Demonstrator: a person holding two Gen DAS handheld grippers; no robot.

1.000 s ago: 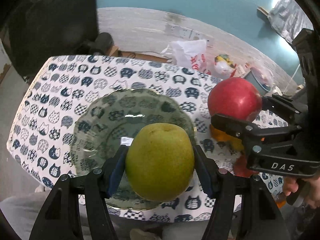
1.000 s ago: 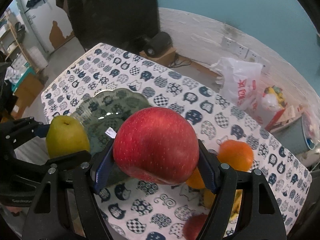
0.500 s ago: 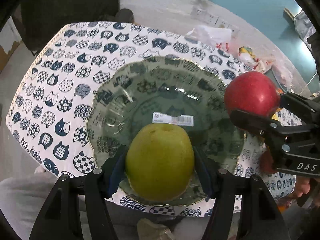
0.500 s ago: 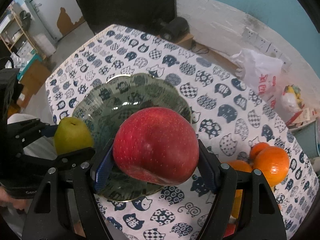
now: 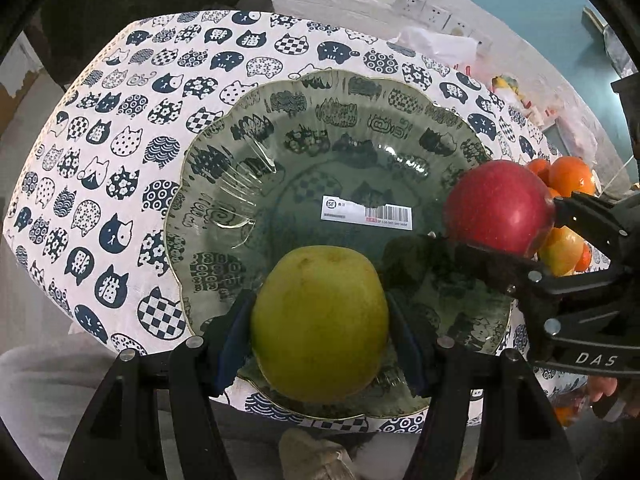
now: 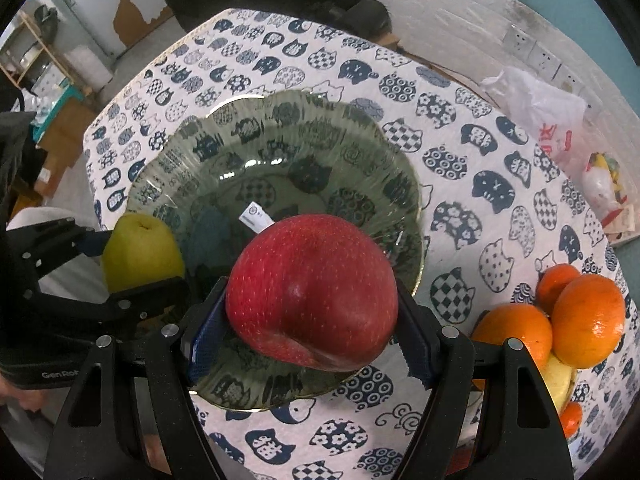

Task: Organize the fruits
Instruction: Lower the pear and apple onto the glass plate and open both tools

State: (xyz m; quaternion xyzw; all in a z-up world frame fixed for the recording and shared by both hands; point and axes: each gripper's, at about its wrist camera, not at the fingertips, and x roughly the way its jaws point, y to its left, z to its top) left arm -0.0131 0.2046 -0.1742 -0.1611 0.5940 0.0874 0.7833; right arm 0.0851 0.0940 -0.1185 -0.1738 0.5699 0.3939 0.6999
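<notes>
A yellow-green pear (image 5: 320, 322) sits low in the frame's centre, a red apple (image 5: 498, 207) at right, both over the green glass plate (image 5: 224, 184); oranges (image 6: 576, 316) pile lower right.

Pear (image 5: 320, 322) hides the near rim of the glass plate (image 5: 248, 128) in the left wrist view; whether the fruit touches the glass cannot be told. Apple (image 6: 314, 292) covers the plate's near side and most of the white label (image 6: 256, 216) in the right wrist view; contact with the plate cannot be told either. Small print on that label is too fine to read in the left wrist view. Oranges (image 6: 588, 318) partly hidden behind the right hand-held gripper (image 6: 314, 340) arm. Counter (image 6: 460, 152) cut off at lower edge. Plastic bag (image 6: 536, 108) print too blurred to read.
</notes>
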